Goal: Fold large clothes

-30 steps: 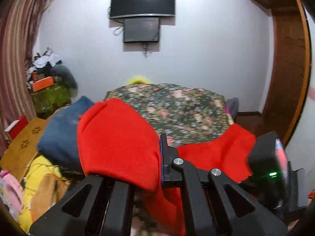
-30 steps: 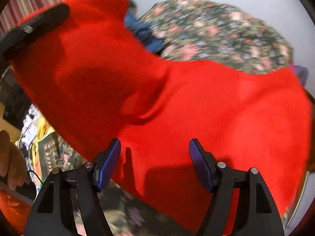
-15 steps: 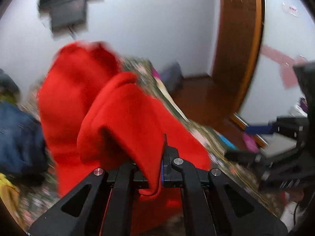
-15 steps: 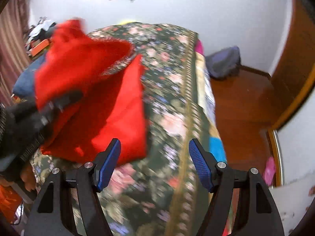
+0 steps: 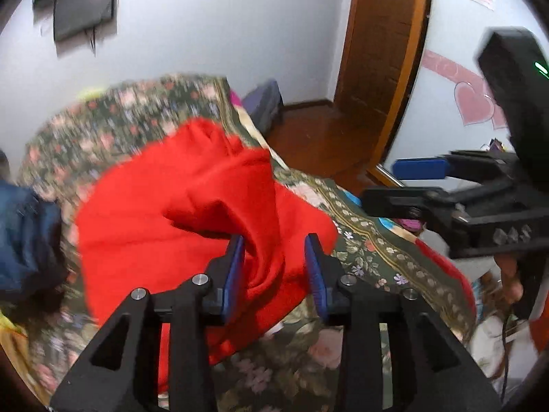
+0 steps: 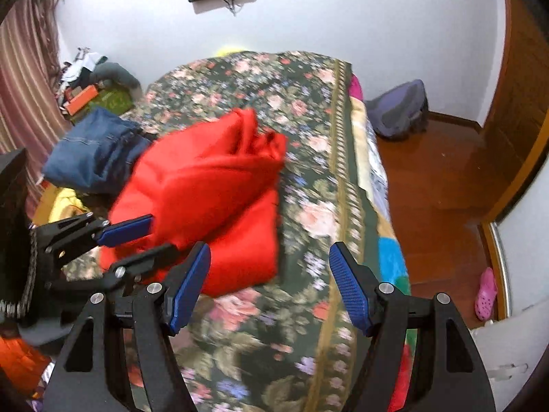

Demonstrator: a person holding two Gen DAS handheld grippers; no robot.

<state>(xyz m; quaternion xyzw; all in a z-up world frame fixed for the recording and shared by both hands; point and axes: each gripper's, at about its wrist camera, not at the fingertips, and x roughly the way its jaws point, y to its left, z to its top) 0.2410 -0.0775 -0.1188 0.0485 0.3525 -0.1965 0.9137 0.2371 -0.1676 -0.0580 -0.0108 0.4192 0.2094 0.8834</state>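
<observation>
A large red garment [image 5: 178,213] lies bunched on the floral bedspread [image 5: 130,116]; it also shows in the right wrist view [image 6: 206,185]. My left gripper [image 5: 274,264] is open, its blue pads on either side of a hanging red fold that passes between them. It also shows at the left of the right wrist view [image 6: 137,237]. My right gripper [image 6: 267,285] is open and empty above the bedspread [image 6: 308,96], to the right of the garment. It also shows at the right of the left wrist view [image 5: 405,185].
Folded blue jeans [image 6: 92,151] lie left of the red garment. A clutter pile [image 6: 85,79] sits by the striped curtain. The wooden floor [image 6: 439,185], a purple bag [image 6: 398,110] and a pink shoe [image 6: 485,292] are right of the bed. A door [image 5: 377,51] stands beyond.
My left gripper has opened and let go of the red garment, which has dropped onto the bed in a loose heap. My right gripper stays open and has drawn back.
</observation>
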